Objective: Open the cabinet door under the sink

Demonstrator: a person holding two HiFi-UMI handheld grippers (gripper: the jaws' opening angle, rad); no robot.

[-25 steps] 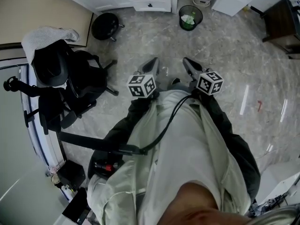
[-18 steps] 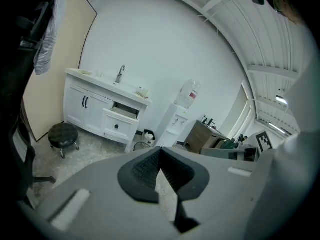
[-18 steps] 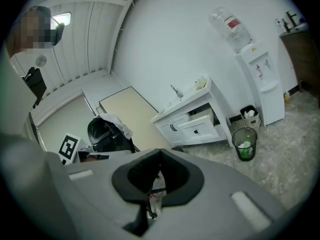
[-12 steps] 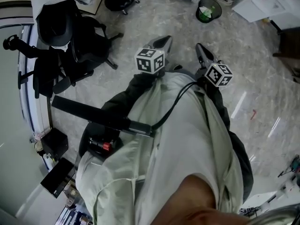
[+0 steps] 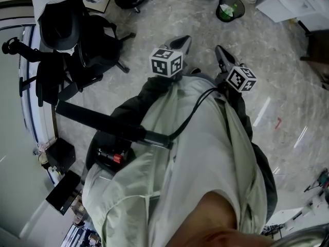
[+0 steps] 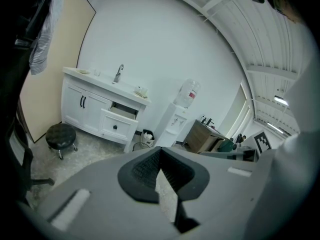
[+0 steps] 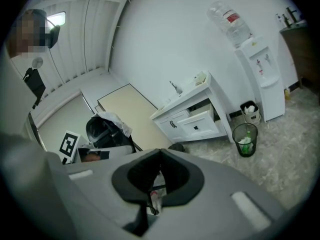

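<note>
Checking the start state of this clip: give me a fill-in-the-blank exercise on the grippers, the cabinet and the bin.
The left gripper and right gripper are both ____, with nothing held.
The cabinet doors are ____.
The drawer beside them stands ____.
The bin holds a ____ bottle.
Missing words: shut; closed; open; green.

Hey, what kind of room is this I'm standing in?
Probably an office break room or utility room: a white sink cabinet with a faucet, a water dispenser near it, and a black office chair.
</note>
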